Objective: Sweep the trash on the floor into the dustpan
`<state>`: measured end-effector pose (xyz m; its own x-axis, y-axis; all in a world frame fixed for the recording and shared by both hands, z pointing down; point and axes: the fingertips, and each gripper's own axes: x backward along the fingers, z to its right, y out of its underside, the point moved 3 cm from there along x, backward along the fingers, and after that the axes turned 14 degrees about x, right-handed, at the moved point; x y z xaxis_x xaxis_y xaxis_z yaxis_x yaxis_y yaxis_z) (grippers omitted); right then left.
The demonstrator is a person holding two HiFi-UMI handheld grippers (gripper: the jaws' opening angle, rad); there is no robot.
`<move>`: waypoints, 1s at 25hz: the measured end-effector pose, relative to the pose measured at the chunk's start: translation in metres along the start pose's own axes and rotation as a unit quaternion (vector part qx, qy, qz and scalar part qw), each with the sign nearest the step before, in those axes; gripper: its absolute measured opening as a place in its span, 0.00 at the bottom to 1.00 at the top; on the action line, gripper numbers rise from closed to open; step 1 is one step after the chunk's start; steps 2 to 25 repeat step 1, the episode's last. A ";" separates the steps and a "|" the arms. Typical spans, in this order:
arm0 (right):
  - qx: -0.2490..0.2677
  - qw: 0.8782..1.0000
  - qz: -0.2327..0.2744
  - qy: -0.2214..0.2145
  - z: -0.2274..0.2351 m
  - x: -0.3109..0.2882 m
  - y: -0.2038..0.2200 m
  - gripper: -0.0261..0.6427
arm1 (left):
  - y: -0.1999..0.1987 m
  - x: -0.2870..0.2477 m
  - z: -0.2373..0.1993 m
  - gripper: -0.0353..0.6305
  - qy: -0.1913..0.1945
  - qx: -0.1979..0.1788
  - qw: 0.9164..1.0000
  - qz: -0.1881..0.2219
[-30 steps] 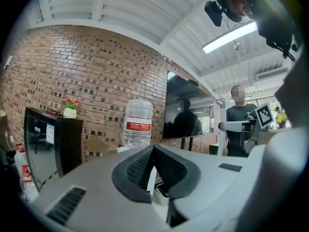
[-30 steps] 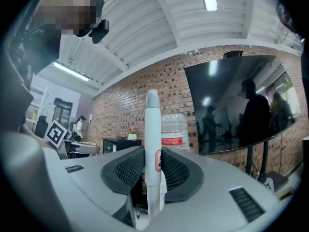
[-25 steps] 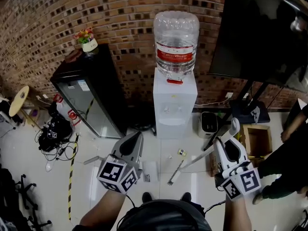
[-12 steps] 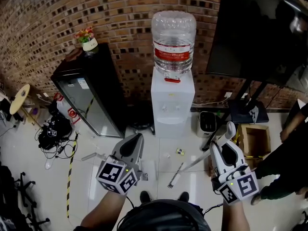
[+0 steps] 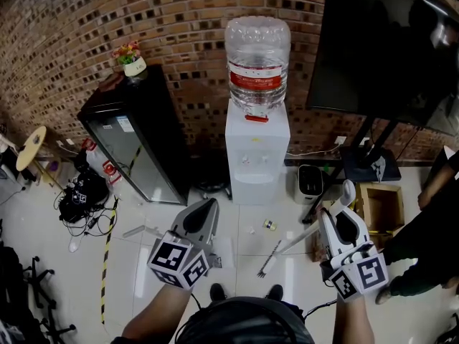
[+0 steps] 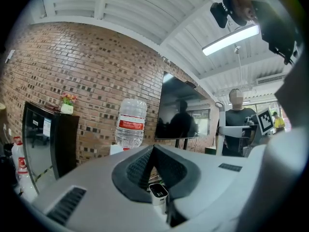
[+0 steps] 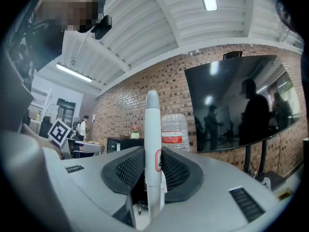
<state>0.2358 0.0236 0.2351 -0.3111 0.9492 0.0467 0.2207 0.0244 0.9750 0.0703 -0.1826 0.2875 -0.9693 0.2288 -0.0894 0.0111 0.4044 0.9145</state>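
The left tongs [image 5: 203,212] have been shifted slightly to the right and farther out than half a second ago. They are closed on the white end of a handle [image 6: 158,193], which is judged to belong to the dustpan [image 5: 224,251]. The dustpan is seen as a pale flat shape just right of these tongs, low over the floor [image 5: 287,282].

The trash [image 5: 269,225], a small yellowish scrap with a tinier white fleck to its left, lies where it lay before, on the floor in front of the water cooler [image 5: 257,153]. It has not been touched.

The brush [image 5: 265,265] of the broom has been carried a little to the right. It sits nearer than the trash and well apart from it, with the dustpan to its left.

The right tongs [image 5: 342,219] are clamped around the broom's pale stick, whose rounded top stands up past them. They have been drawn back to the right.

Only repositioning is judged to have happened. The brush has yet to be brought beyond the trash so that it can be pulled toward the dustpan.
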 end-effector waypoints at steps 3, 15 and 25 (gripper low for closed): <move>0.001 1.000 -0.001 0.002 0.002 0.001 0.000 0.22 | 0.000 0.000 0.001 0.07 0.001 -0.001 1.000 0.000; 0.001 1.000 -0.001 0.002 0.002 0.001 0.000 0.22 | 0.000 0.000 0.001 0.07 0.001 -0.001 1.000 0.000; 0.001 1.000 -0.001 0.002 0.002 0.001 0.000 0.22 | 0.000 0.000 0.001 0.07 0.001 -0.001 1.000 0.000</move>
